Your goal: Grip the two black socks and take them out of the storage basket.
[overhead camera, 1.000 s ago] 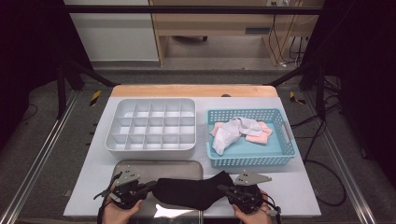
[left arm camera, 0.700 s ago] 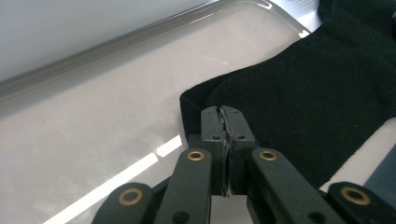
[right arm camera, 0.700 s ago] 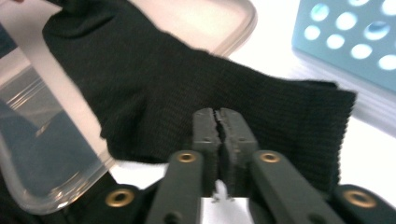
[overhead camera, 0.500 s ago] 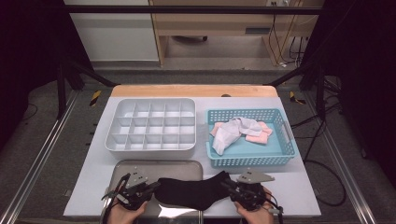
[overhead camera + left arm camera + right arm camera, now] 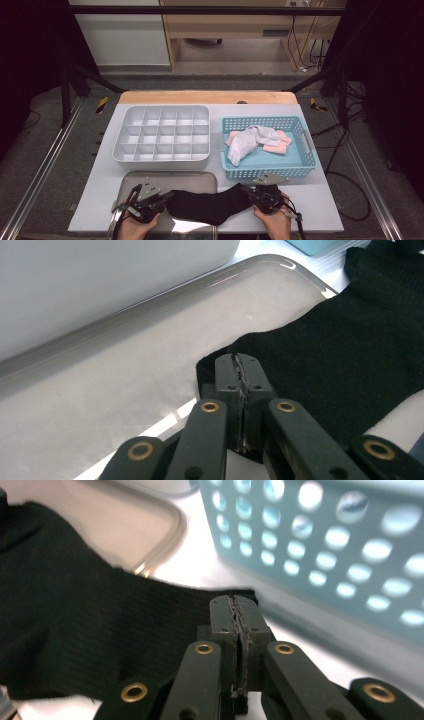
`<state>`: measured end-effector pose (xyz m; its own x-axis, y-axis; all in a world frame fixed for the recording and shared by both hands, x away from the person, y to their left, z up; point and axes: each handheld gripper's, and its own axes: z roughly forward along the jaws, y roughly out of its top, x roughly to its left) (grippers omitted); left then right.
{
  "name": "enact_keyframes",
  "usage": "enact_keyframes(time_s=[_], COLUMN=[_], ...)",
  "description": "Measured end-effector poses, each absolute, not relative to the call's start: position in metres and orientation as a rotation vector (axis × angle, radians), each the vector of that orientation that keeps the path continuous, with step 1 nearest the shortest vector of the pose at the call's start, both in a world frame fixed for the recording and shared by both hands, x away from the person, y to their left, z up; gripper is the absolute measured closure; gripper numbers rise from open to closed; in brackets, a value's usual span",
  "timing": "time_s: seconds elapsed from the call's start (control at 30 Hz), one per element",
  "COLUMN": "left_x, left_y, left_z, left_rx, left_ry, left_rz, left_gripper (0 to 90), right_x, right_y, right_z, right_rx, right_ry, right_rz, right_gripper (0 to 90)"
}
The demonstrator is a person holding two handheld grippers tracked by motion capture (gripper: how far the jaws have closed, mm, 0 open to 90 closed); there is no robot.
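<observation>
Black sock (image 5: 209,206) stretched between both grippers over the front of the metal tray (image 5: 150,177), lower and nearer the desk (image 5: 320,200) edge than a second ago. Left hand-held gripper (image 5: 239,365) clamped on one end, right hand-held gripper (image 5: 234,607) clamped on the other. Likely laying it flat for folding; divider box (image 5: 162,132) and blue basket (image 5: 305,145) untouched.

Lab-like recording bay: metal frame rails (image 5: 40,175), trailing floor cables (image 5: 345,175).
</observation>
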<state>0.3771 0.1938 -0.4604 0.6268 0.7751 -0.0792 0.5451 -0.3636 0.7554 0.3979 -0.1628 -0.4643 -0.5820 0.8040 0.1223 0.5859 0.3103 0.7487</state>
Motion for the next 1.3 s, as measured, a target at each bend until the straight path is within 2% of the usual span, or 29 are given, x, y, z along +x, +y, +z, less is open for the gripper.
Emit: enact_keyframes(time_s=[0.2, 0.33, 0.43, 0.5, 0.63, 0.73, 1.07, 1.3], left_x=[0.377, 0.377, 0.375, 0.374, 0.376, 0.378, 0.377, 0.377], left_y=[0.194, 0.195, 0.198, 0.200, 0.203, 0.202, 0.201, 0.200], left_z=[-0.462, -0.462, -0.461, -0.461, -0.464, -0.470, -0.474, -0.474], left_rx=[2.076, 2.068, 2.049, 2.039, 2.039, 2.064, 2.075, 2.073], left_ry=[1.028, 1.030, 1.035, 1.048, 1.085, 1.099, 1.100, 1.100], left_rz=[0.366, 0.369, 0.388, 0.423, 0.422, 0.394, 0.380, 0.371], left_gripper=[88.0, 87.1, 77.8, 66.7, 58.2, 58.6, 60.6, 62.8], right_x=[0.406, 0.409, 0.405, 0.401, 0.393, 0.390, 0.389, 0.384], right_y=[-0.157, -0.154, -0.159, -0.163, -0.172, -0.175, -0.173, -0.169], right_z=[-0.464, -0.470, -0.465, -0.461, -0.465, -0.471, -0.482, -0.483], right_rx=[1.210, 1.214, 1.223, 1.224, 1.261, 1.295, 1.317, 1.214], right_ry=[2.285, 2.302, 2.254, 2.231, 2.248, 2.274, 2.292, 2.277], right_rz=[1.145, 1.106, 1.157, 1.176, 1.165, 1.143, 1.100, 1.069], right_gripper=[87.8, 82.1, 74.4, 70.1, 67.6, 67.0, 53.2, 53.9])
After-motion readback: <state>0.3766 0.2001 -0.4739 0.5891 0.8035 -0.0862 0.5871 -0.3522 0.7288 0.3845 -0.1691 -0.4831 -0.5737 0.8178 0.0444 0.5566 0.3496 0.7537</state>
